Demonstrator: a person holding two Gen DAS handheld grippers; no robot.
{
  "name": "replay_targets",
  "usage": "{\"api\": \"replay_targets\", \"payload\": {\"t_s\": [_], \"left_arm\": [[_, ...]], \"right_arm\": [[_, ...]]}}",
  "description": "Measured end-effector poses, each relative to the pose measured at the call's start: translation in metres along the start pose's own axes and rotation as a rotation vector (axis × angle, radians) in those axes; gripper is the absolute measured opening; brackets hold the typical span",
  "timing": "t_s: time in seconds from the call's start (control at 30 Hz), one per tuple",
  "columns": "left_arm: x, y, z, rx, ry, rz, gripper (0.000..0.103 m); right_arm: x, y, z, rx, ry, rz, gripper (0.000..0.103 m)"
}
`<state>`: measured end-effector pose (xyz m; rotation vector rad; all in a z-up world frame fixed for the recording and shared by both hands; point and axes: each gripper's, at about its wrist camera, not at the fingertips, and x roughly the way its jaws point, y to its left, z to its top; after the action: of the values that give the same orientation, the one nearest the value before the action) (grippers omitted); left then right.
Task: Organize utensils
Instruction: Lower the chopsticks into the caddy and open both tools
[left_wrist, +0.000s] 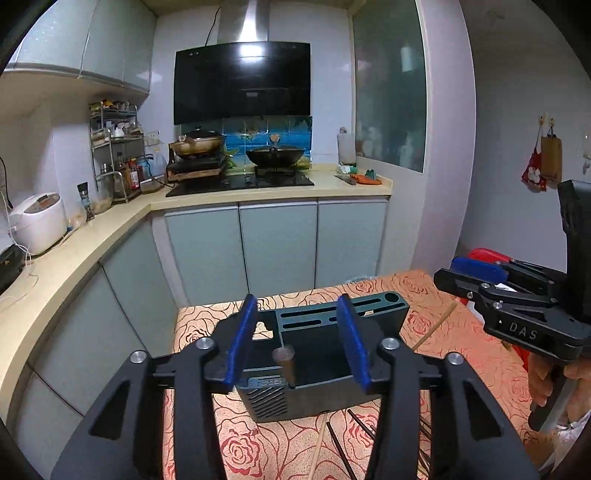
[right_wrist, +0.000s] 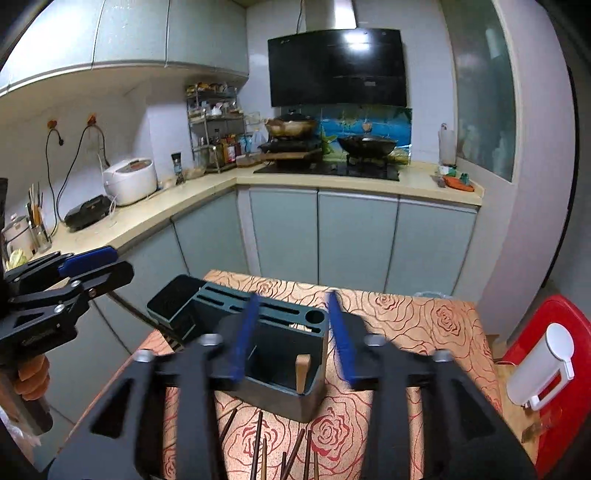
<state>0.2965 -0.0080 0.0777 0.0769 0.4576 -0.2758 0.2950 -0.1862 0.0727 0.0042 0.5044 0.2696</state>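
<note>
A dark teal utensil holder (left_wrist: 332, 314) (right_wrist: 229, 299) stands on the rose-patterned tablecloth (left_wrist: 258, 443) (right_wrist: 424, 325). My left gripper (left_wrist: 299, 343) is open just over its large compartment; a brown utensil handle (left_wrist: 283, 358) stands upright between the blue pads, untouched. My right gripper (right_wrist: 293, 339) is open over the same holder, with a light wooden handle (right_wrist: 303, 371) leaning in the compartment below it. Each gripper shows in the other's view: the right gripper (left_wrist: 454, 271) at the right, the left gripper (right_wrist: 110, 264) at the left. Several dark chopsticks (right_wrist: 258, 439) (left_wrist: 354, 421) lie on the cloth in front of the holder.
A pale wooden stick (left_wrist: 432, 328) lies right of the holder. A red stool (right_wrist: 554, 321) with a white dispenser (right_wrist: 543, 365) stands beside the table's right edge. Beyond the table are grey cabinets, a counter with a rice cooker (right_wrist: 129, 181) and a stove with pans (right_wrist: 365, 146).
</note>
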Motion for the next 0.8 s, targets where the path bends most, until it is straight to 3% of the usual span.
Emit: {"api": "replay_targets", "payload": {"t_s": [0.3, 0.53, 0.8], "left_arm": [[-0.030, -0.003, -0.013, 0.000, -0.054, 0.036, 0.073], [-0.048, -0.017, -0.053, 0.010, -0.058, 0.109, 0.078], [-0.049, -0.021, -0.110, 0.003, 0.034, 0.149, 0.078]], "right_arm": [[-0.029, -0.003, -0.001, -0.009, -0.049, 0.000, 0.049], [-0.056, -0.006, -0.028, 0.000, -0.075, -0.005, 0.057], [-0.075, -0.001, -0.087, 0.001, -0.049, -0.025, 0.059]]}}
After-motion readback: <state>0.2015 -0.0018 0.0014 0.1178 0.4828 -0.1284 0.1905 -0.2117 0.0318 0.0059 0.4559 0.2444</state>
